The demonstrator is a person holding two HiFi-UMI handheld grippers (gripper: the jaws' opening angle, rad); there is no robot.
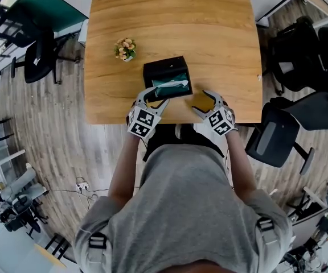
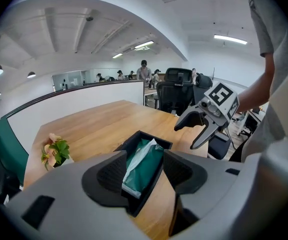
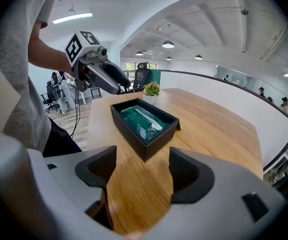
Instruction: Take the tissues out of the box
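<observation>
The black rectangular open-topped box [image 1: 165,67] is sitting on the light wooden table [image 1: 169,16], close to the edge nearest the person. The green plastic-wrapped pack of tissues [image 1: 169,86] is lying inside it, with a white strip running along the top of the pack. Both grippers are hovering at that near edge, one on each side of the box.

The left gripper [image 1: 154,97] is reaching over the box's near left corner. In the left gripper view its jaws are standing wide apart and gripping nothing. The left gripper [image 2: 144,176] is looking straight down the length of the box [image 2: 143,136], and the near end of the pack of tissues [image 2: 144,161] is showing in the gap between the jaws. Whether either jaw is touching the box wall cannot be made out.

The right gripper [image 1: 205,102] is waiting just beside the box's near right corner, apart from it. In the right gripper view the right gripper [image 3: 143,174] is also spread wide and empty, with only bare table [image 3: 219,129] showing between the jaws. The box [image 3: 156,140] is lying a little ahead, and the pack of tissues [image 3: 140,119] is resting in it.

A small pot of pink flowers with green leaves [image 1: 125,49] is standing on the table beyond the box, to its left.
</observation>
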